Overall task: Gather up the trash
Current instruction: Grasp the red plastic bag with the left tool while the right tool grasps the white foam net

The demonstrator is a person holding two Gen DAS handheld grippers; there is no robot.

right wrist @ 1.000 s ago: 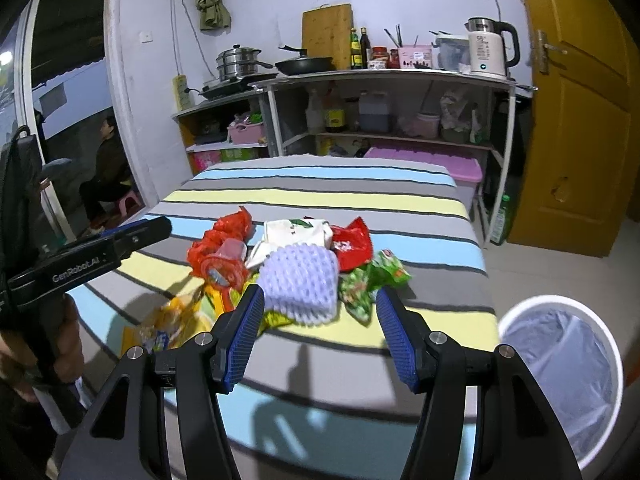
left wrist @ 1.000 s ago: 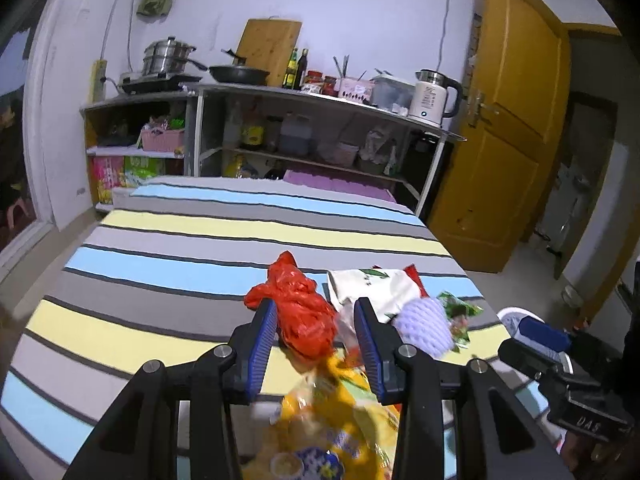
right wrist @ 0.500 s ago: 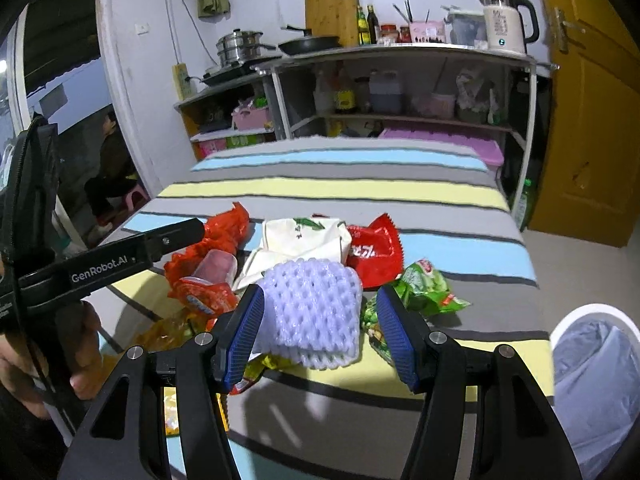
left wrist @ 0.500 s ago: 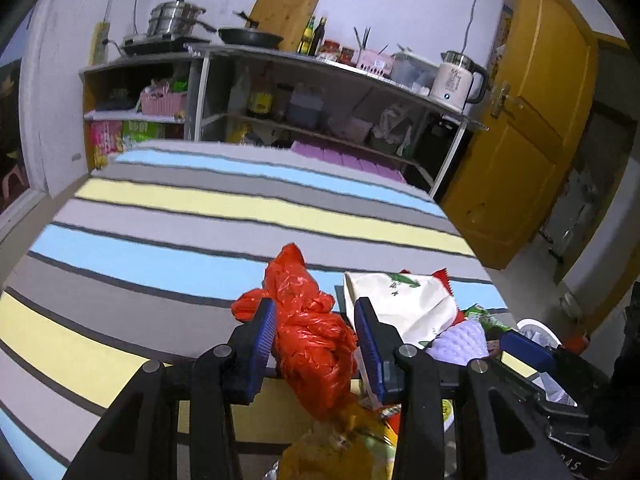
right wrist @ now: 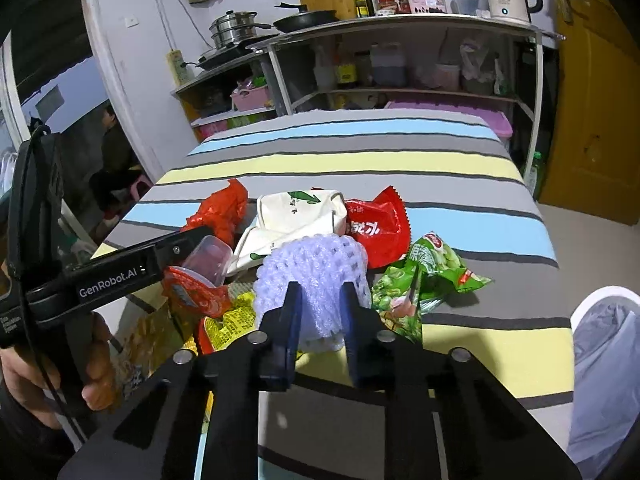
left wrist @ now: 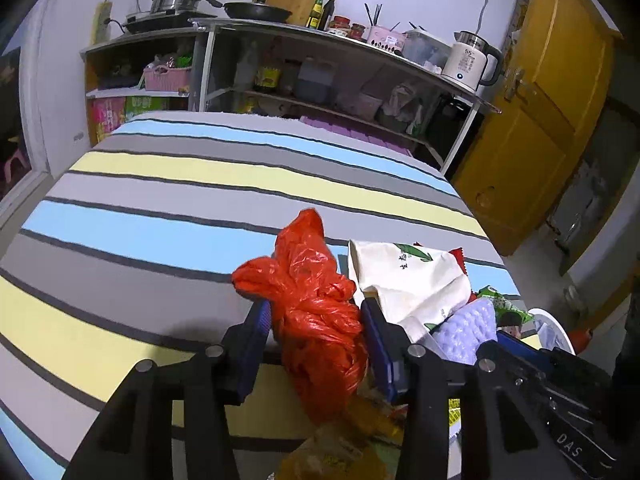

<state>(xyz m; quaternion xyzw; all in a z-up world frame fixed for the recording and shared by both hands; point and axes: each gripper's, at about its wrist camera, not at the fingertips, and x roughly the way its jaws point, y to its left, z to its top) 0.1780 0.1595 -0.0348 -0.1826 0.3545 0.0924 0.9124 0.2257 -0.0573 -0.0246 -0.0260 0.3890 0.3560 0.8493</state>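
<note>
Trash sits heaped on the striped desk (right wrist: 400,160), and I'm in among it with both claws. My right claw (right wrist: 320,308) has narrowed onto the foam net (right wrist: 316,264), a pale purple fruit sleeve; both blue pads press into its near edge and the foam bulges between them, so it is gripped. My left claw (left wrist: 316,320) straddles the red plastic bag (left wrist: 316,300), jaws partly apart, the crumpled bag filling the gap; whether the pads truly pinch it I cannot tell from here.

Taking the foam net as my landmark: just behind it lies the white paper bag (right wrist: 296,220), touching it. Behind and to its right is the red snack packet (right wrist: 380,236), its edge tucked under the white bag. Right of the net, touching, is the green snack packet (right wrist: 424,276). To its left sits a clear plastic cup (right wrist: 210,258) on its side among red wrappers, with a yellow wrapper (right wrist: 232,320) just below. Far right of the net, off the desk edge and lower, is the bin (right wrist: 604,344) with its pale liner.

In the right camera, the left claw's black body reaches in toward the cup.
</note>
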